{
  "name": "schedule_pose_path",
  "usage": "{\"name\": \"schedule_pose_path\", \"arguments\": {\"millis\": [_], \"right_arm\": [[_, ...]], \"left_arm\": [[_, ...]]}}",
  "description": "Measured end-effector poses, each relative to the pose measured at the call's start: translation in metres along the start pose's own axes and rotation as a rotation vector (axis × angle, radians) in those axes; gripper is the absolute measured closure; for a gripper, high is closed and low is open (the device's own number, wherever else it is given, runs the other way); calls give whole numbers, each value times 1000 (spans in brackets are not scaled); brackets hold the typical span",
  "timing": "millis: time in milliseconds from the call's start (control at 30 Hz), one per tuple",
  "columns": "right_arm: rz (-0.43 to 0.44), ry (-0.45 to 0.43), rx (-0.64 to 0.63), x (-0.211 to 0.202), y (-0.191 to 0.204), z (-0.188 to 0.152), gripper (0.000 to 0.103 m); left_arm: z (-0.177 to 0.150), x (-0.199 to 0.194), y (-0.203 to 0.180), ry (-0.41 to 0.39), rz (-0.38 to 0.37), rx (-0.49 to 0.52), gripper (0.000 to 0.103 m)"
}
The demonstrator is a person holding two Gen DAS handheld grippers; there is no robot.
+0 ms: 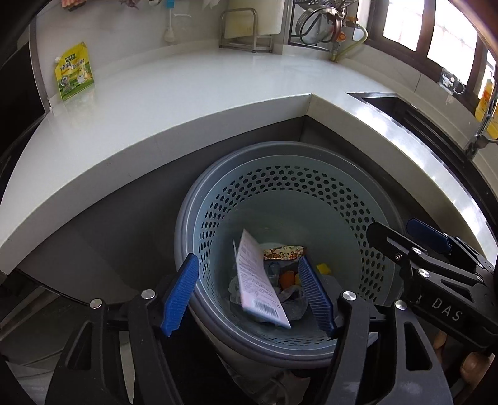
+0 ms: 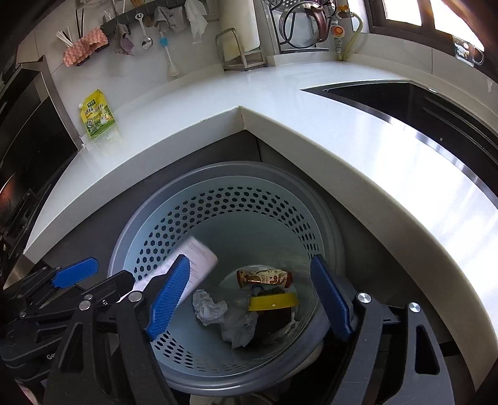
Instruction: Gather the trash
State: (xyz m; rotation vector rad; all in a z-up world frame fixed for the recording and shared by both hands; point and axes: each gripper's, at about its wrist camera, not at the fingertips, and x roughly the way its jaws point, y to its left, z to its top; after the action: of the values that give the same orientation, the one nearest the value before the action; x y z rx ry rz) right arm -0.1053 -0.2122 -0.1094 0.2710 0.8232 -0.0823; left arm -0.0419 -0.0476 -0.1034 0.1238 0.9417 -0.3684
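A grey perforated trash bin stands on the floor in the counter's inner corner. It holds crumpled paper, a brown wrapper and a yellow lid. A white printed box is blurred, in the air inside the bin between my left gripper's jaws, touching neither. My left gripper is open above the bin's near rim. My right gripper is open and empty over the bin. A yellow-green pouch lies on the white counter.
A dark sink is set in the counter at right. A metal rack, a kettle and hanging utensils stand along the back wall. A black appliance borders the counter at left.
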Motion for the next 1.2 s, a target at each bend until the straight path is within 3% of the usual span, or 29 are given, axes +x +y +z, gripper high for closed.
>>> {"name": "schedule_pose_path", "arguments": {"millis": [433,600,1200], "right_arm": [[-19,-18,12,-5,-3,1,26],[-28,-23,6,-6,-1,0,26],[-62,-25,-8,-6,0,0,26]], "left_arm": [[1,-3,5,-18,45,-15,33],[2,-8,6,-44,70,-15,23],[5,-18,16,-85,115,-44,8]]}}
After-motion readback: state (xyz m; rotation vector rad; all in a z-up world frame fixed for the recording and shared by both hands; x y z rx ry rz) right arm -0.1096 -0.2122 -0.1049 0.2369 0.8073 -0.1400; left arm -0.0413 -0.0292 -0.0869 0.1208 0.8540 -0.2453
